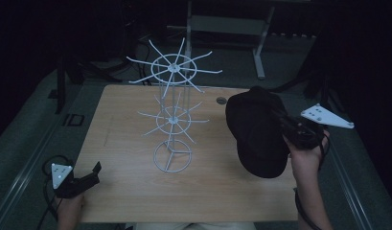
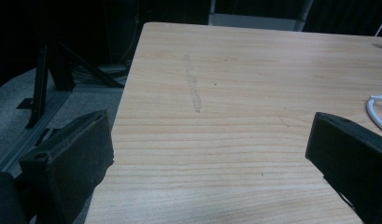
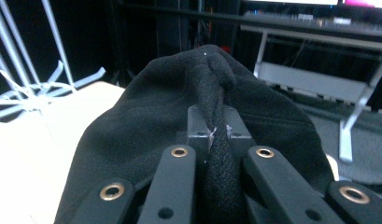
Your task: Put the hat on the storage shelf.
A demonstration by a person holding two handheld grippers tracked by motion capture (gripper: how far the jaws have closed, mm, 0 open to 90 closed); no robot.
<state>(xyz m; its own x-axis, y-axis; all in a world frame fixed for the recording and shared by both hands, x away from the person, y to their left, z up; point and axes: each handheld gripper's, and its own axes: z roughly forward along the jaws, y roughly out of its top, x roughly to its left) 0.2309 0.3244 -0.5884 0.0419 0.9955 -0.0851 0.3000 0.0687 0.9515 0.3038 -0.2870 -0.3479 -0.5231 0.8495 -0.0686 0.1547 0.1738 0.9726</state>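
**Right tool pinches a black cap over the worktop**

Right tool (image 1: 279,116), at the right of the high view, has its jaws pressed together on a fold of the black cap (image 1: 256,134), which hangs above the right part of the wooden worktop (image 1: 131,182). Left tool (image 1: 90,173) sits at the lower left corner, jaws spread with nothing between them. A white wire rack (image 1: 173,120) with two tiers of radiating arms stands upright mid-frame.
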